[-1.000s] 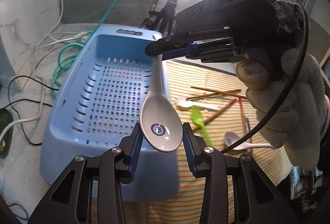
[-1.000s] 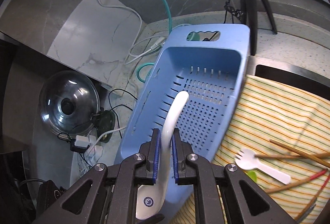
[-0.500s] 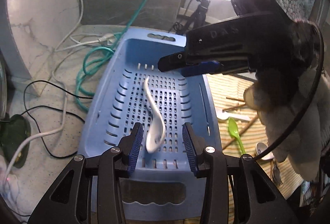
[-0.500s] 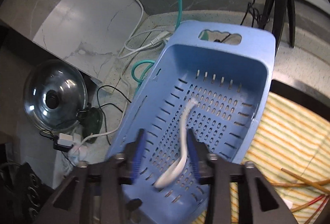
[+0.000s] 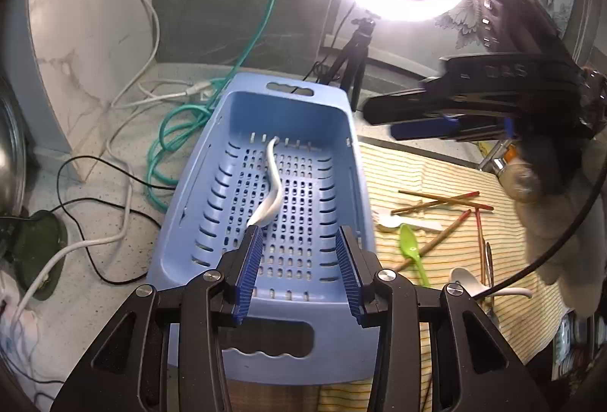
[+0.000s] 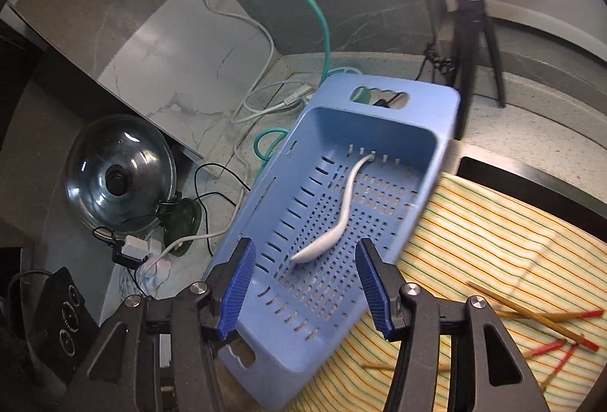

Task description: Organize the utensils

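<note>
My view takes in the speckled tabletop across the upper middle of the frame, with the striped cloth at lower right. The blue basket sits mid-frame, its right edge on the cloth. The white spoon lies on the basket's slotted floor, handle toward the far wall. My right hand-held gripper is released, nothing between its pads. My left hand-held gripper also stands apart, empty. Chopsticks and a green spoon rest on the cloth at right.
</note>
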`<state>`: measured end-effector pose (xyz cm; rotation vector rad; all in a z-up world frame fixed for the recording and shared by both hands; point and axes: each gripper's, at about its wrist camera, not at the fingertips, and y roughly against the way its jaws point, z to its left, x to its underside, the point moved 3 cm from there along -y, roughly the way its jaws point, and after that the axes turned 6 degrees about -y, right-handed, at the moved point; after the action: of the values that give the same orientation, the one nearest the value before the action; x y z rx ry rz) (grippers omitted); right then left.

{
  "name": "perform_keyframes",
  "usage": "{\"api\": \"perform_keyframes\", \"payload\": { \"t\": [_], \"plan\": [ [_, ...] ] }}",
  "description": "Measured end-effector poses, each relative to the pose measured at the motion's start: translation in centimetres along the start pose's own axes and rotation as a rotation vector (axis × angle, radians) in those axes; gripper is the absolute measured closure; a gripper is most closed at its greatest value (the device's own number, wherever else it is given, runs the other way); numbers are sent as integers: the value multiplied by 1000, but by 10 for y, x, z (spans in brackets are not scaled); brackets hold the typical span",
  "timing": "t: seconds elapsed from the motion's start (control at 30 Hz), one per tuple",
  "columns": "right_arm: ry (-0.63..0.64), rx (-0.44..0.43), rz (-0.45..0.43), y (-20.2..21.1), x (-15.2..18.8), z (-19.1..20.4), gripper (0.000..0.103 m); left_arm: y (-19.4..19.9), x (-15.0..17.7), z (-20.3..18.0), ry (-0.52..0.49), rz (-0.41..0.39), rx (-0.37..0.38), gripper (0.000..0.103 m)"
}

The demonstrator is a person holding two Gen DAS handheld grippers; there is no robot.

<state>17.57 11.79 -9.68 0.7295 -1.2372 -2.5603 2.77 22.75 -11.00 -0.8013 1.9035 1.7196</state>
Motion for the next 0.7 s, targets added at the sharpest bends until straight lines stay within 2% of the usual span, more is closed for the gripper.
{"api": "perform_keyframes", "payload": {
  "t": [0.17,0.3,0.5,0.7],
  "plan": [
    [-28,16,-32,47,19,-29,52,6,5,-19,-7,-12,16,64],
    [-51,39,-21,78,46,-57,52,7,10,-40,-32,-3,41,64],
    [-154,35,18,107,96,-105,52,-3,15,-79,-100,37,76,64],
    [-236,27,35,121,144,-137,52,-23,9,-118,-171,78,163,64]
  ]
}}
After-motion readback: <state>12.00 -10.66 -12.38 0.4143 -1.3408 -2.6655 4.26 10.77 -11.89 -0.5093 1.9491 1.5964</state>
